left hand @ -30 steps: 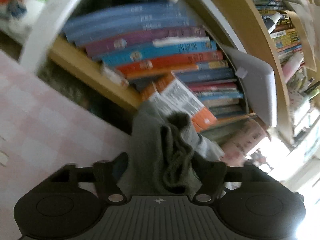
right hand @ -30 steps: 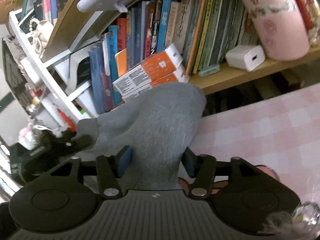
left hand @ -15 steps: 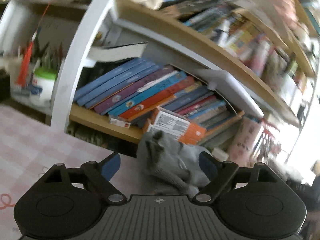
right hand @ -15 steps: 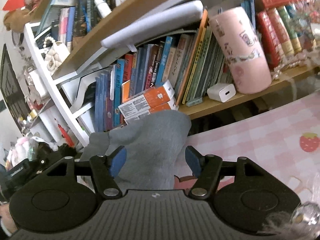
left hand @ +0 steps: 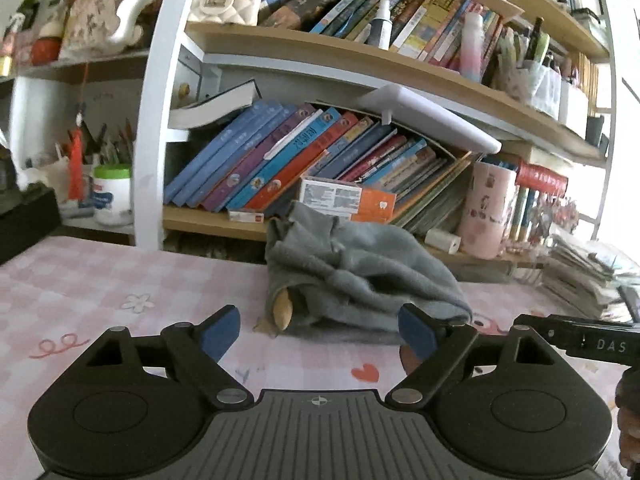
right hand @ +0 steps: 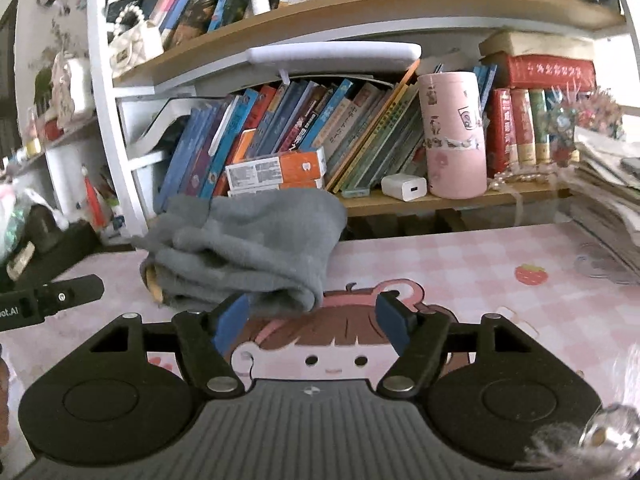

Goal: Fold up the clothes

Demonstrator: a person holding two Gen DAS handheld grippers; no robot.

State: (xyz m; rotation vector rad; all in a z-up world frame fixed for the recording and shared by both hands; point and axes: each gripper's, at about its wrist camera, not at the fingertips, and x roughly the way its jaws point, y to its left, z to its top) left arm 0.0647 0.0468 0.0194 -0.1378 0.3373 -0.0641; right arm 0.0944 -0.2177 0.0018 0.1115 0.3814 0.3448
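Left wrist view: the left gripper [left hand: 318, 330] stands wide apart and empty, just short of the folded grey knit garment [left hand: 360, 276] lying on the pink checked table mat [left hand: 100, 280].

Right wrist view: the right gripper [right hand: 314, 322], jaws just spreading, holds nothing; the garment [right hand: 248, 248] lies just beyond its left pad, below the wooden bookshelf [right hand: 440, 200].

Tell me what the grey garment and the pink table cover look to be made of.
Grey garment: soft knit, probably fleece or sweatshirt cotton; matte, fuzzy nap, thick rounded folds. Pink table cover: likely smooth printed vinyl or plastic; flat checks and cartoons, slight sheen.
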